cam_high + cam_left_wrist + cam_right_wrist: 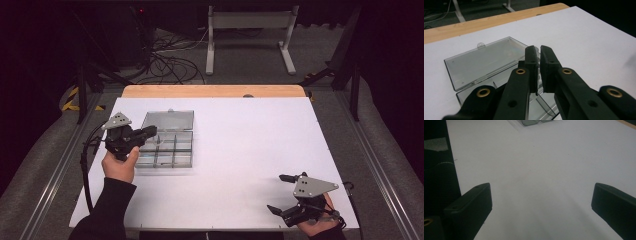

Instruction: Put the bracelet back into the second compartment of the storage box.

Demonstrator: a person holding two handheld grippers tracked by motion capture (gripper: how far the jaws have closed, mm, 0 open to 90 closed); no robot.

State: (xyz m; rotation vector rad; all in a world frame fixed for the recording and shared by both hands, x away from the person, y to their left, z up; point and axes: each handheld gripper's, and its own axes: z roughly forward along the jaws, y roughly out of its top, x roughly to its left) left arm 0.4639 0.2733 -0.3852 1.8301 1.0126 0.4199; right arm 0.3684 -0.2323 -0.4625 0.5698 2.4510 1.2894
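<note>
Left gripper (151, 132) I've got nearly shut over the clear box (167, 145) upper left, right gripper (281, 194) wide open bottom right.

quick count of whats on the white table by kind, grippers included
clear plastic compartment box, lid open: 1
left gripper, jaws nearly closed over the box: 1
right gripper, jaws wide apart: 1
total: 3
</note>
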